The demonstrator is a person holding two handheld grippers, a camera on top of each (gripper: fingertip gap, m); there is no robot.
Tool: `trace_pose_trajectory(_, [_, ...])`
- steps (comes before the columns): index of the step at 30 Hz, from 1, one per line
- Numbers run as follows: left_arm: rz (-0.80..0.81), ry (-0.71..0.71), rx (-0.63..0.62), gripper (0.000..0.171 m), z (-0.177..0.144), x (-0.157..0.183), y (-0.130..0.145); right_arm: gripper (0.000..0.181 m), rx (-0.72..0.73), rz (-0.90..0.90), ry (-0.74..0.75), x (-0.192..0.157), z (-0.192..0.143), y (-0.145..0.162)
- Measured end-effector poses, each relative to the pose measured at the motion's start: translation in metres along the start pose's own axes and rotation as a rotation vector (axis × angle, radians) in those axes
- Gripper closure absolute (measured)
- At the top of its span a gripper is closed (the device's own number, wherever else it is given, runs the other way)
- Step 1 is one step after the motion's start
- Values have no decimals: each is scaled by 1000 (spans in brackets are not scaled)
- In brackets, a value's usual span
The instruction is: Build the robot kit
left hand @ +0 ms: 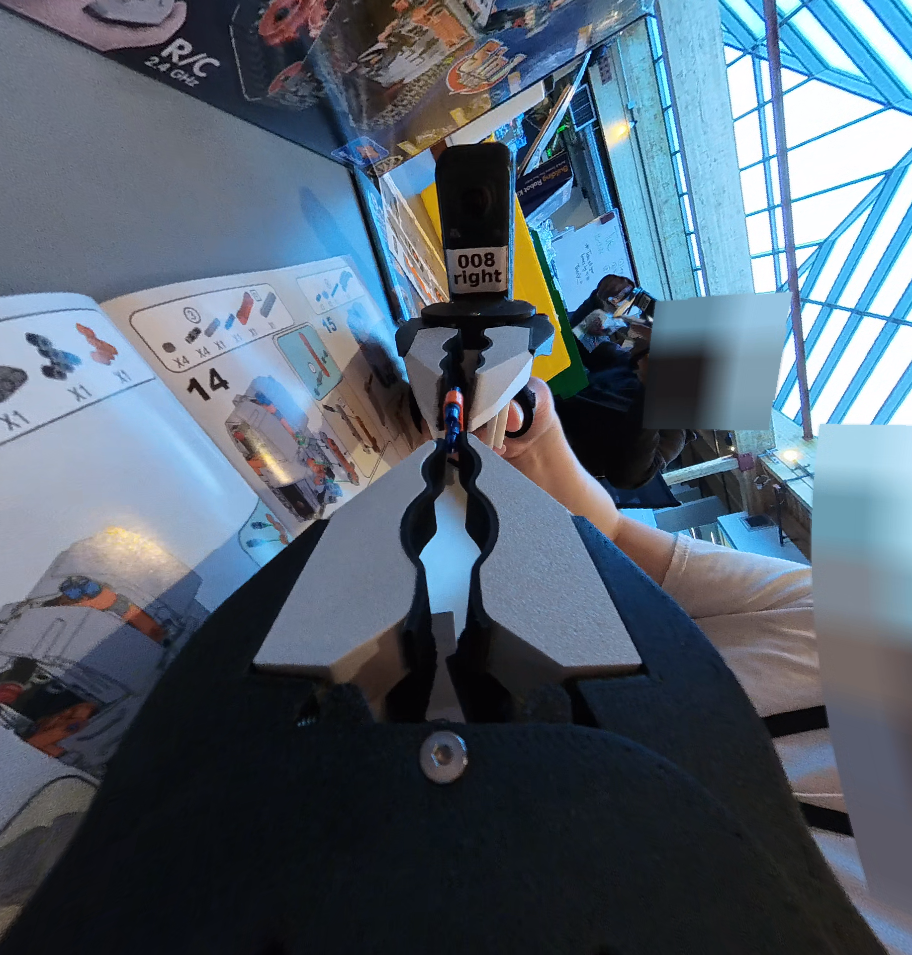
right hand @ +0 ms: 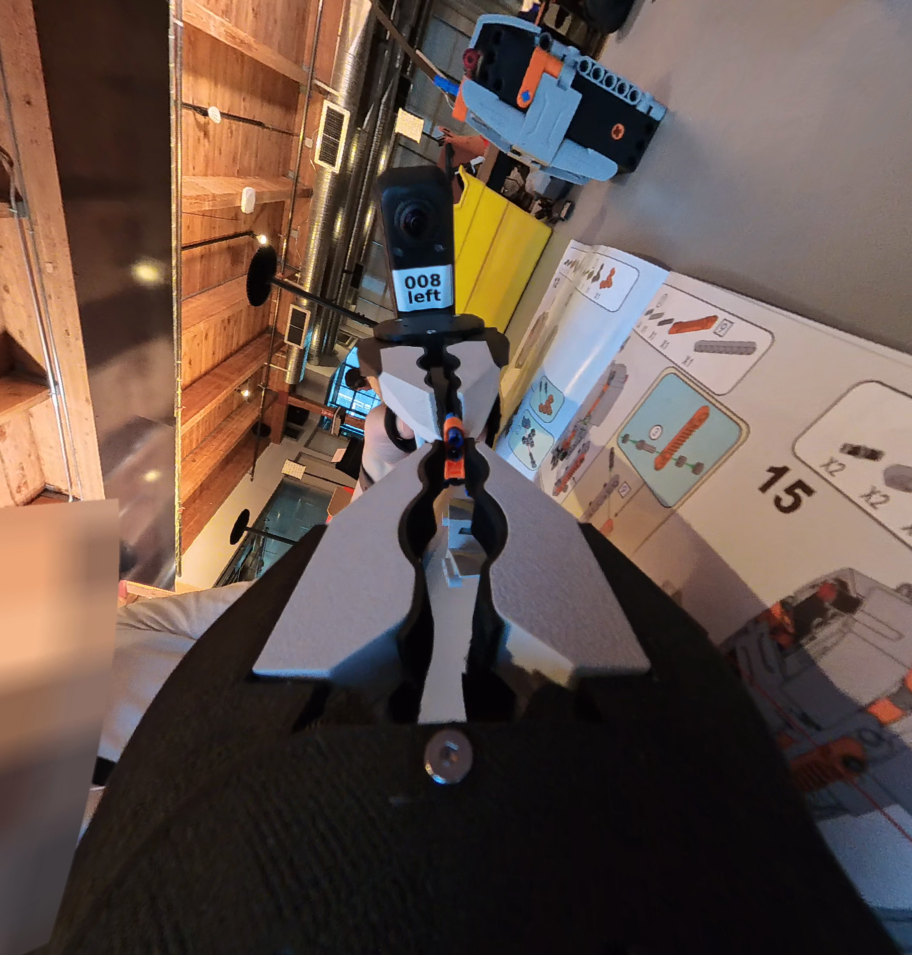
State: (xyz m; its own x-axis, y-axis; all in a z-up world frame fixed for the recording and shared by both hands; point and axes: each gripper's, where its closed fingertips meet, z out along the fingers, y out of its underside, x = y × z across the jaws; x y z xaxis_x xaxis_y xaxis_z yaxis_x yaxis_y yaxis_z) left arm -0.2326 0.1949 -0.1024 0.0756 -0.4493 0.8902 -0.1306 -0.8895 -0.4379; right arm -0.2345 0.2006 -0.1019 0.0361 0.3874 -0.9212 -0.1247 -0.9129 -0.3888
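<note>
Two grippers meet tip to tip above an open booklet [left hand: 108, 465] on a grey table [left hand: 133, 181], sharing one small orange-and-blue pin piece [left hand: 452, 413]. Left gripper [left hand: 447, 448] has its jaws pressed together on the blue end, and right gripper [right hand: 454, 455] pinches the orange end, each held by a hand [left hand: 536, 439]. Far off on the table sits a grey, black and orange brick model [right hand: 557, 98], with a printed box [left hand: 392, 57] beyond the booklet.

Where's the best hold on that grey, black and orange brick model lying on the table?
Probably the black rectangular block at the end of the grey, black and orange brick model: pinch its two flat long faces, coming from above the grey table. Curved grey panels slope away.
</note>
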Motion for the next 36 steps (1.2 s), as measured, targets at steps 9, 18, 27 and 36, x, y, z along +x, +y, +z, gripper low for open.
trace_pose_trajectory(9, [-47,28,5,169,1,-12,4,176,-20,50,61,12,2,2])
trace_pose_trajectory(18, [-70,25,16,169,0,-15,3,175,-33,56,84,16,3,4])
trace_pose_trajectory(27, [-70,8,-10,169,2,-17,7,174,-78,34,109,17,6,10])
trace_pose_trajectory(36, [-98,88,2,169,-1,-10,3,175,-51,25,63,11,8,6])
